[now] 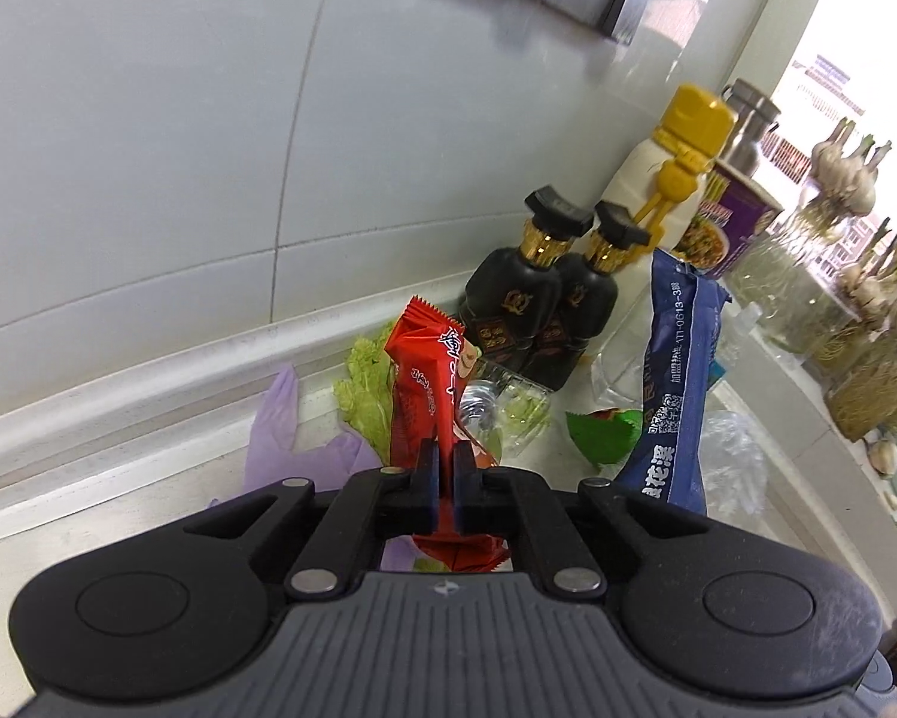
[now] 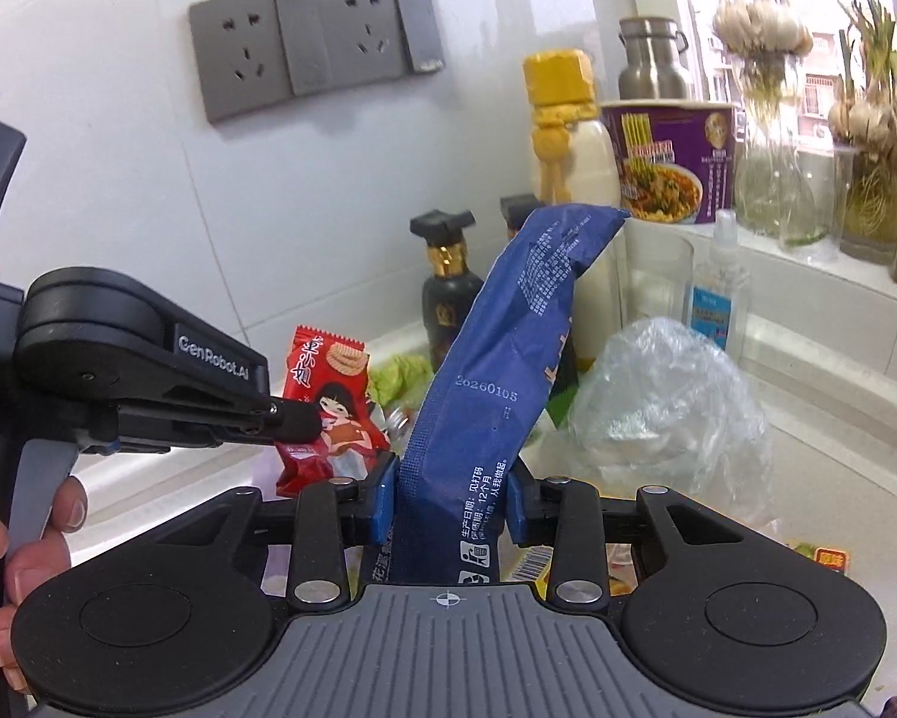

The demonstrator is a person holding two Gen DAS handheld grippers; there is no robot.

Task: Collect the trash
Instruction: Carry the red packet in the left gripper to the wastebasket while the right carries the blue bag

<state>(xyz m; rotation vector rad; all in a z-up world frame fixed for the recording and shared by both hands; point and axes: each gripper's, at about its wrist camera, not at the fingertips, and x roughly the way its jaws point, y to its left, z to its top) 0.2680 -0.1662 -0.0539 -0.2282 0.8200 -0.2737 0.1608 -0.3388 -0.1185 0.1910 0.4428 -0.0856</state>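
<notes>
above a cluttered kitchen counter (image 1: 149, 502), the left gripper (image 1: 446, 478) pinches a red snack wrapper (image 1: 430, 383), the right gripper (image 2: 451, 493) clamps a blue wrapper (image 2: 496, 359), both raised, likely for binning.

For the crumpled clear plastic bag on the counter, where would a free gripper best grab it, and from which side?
Grip the clear plastic bag at its raised crumpled top, coming from above. It sits as a loose mound on the counter, so the upper folds probably bunch easily between the jaws. Its far side is crowded by a spray bottle.
</notes>
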